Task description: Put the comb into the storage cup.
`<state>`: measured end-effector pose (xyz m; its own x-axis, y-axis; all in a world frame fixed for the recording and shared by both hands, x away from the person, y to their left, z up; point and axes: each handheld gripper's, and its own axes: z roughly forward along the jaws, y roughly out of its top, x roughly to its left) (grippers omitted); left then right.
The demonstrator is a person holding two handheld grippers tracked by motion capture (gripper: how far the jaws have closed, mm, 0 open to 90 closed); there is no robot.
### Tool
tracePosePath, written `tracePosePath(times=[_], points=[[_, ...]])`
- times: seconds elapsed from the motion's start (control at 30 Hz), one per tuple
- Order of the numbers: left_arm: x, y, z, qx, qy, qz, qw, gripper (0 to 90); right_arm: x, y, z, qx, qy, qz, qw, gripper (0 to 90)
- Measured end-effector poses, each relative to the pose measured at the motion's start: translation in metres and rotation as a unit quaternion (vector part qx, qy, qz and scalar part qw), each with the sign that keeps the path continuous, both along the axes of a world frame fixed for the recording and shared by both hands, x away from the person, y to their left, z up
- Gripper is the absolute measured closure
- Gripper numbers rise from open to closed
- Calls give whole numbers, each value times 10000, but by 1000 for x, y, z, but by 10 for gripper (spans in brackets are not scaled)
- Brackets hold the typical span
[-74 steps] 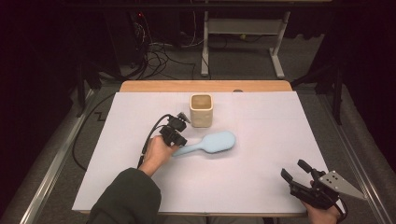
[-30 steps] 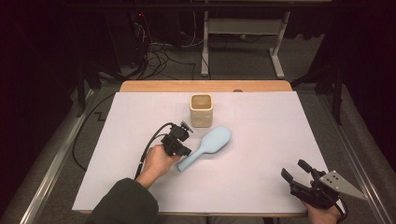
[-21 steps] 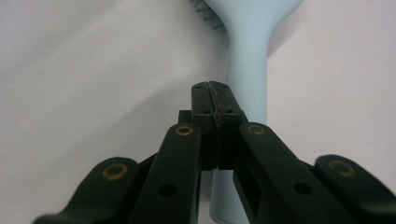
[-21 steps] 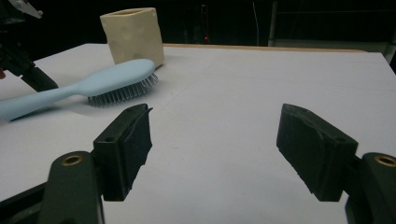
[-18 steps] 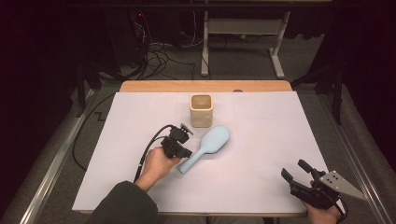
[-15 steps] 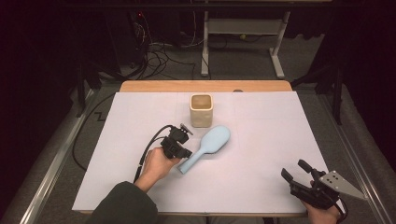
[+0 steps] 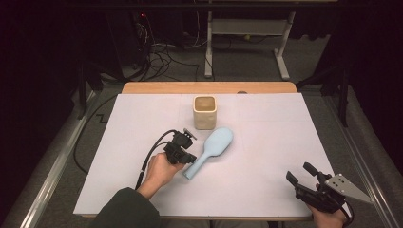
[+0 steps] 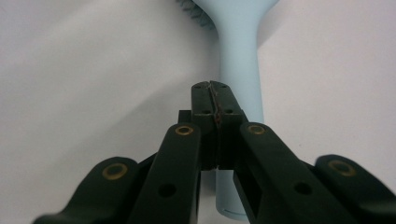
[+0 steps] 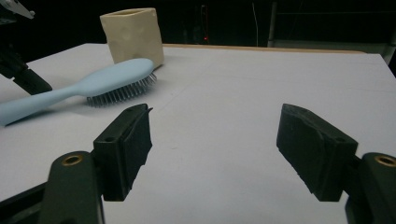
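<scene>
Resting beside the blue hairbrush (image 7: 210, 151) handle, the left gripper (image 7: 186, 156) has closed, empty jaws; the right gripper (image 7: 302, 175) hovers open.

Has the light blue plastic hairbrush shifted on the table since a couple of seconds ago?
Yes. The light blue plastic hairbrush has swung round: its head now points up toward the cream square cup, and its handle end sits nearer the table's front edge.

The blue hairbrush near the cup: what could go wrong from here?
1. The left tongs are shut, with the hairbrush handle beside them, not between them, so pushing may only spin the brush.
2. Its head lies close to the beige cup; a further push might knock the cup.
</scene>
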<state>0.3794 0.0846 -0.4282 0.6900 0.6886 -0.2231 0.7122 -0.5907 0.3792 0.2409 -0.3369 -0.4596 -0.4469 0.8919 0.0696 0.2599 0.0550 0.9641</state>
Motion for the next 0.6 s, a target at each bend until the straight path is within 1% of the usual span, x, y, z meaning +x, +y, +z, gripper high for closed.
tracePosePath(times=[0.2, 0.4, 0.5, 0.53, 0.57, 0.6], points=[[-3, -2, 0, -4, 36, -53, 10000, 892, 0, 0, 0, -5, 0, -7, 10000, 268], [-2, -2, 0, -8, 11, -28, 10000, 875, 0, 0, 0, 0, -3, -8, 10000, 268], [-3, 0, 3, -62, -79, 48, 9999, 847, 0, 0, 0, 2, -8, -8, 10000, 268], [-4, 1, 7, -81, -189, 78, 9998, 839, 0, 0, 0, 6, -1, -10, 10000, 268], [-4, 1, 7, -81, -189, 78, 9998, 827, 0, 0, 0, 6, -1, -10, 10000, 268], [-6, 1, 10, -65, -256, 70, 9996, 809, 0, 0, 0, -3, -8, -8, 10000, 268]])
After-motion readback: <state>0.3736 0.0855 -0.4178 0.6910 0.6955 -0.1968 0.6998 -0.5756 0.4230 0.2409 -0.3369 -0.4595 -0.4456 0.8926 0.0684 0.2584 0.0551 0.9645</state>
